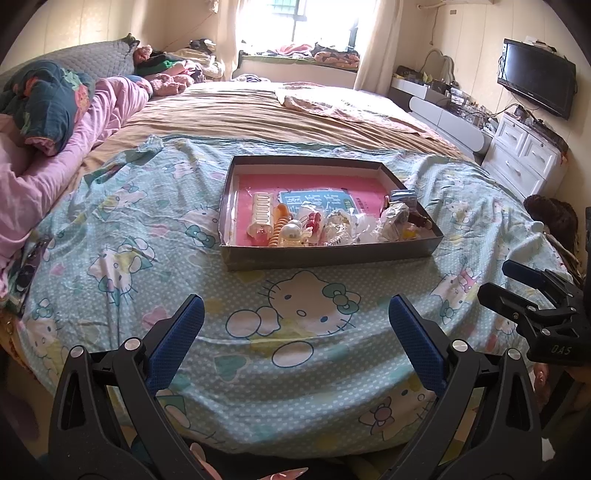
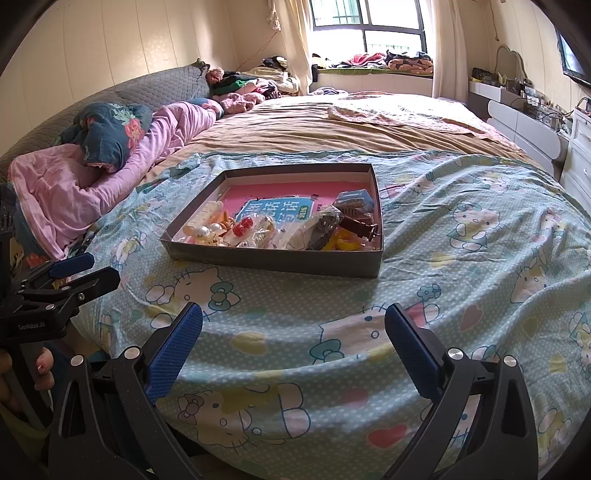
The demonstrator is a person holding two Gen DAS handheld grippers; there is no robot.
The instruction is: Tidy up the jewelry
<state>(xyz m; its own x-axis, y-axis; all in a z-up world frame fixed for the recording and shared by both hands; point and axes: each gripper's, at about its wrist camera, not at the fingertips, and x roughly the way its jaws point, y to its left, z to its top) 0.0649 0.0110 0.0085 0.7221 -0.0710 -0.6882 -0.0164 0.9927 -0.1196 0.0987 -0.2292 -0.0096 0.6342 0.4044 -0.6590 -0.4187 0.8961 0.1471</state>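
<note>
Holding both tools above the near edge of the bed, I found my left gripper [image 1: 295,325] spread wide, nothing between its blue pads [image 1: 181,339]. Ahead of it, the shallow grey box [image 1: 325,254] sat flat on the cartoon-cat sheet [image 1: 147,266], well apart from either tool. Inside, from left: a white comb clip [image 1: 261,214], a pearl hairpiece [image 1: 291,230], bagged trinkets [image 1: 347,225], a dark clip [image 2: 360,224]. My right gripper [image 2: 293,325] was likewise wide and empty.

Blown-out window [image 1: 295,22] backlight, perhaps hazy
</note>
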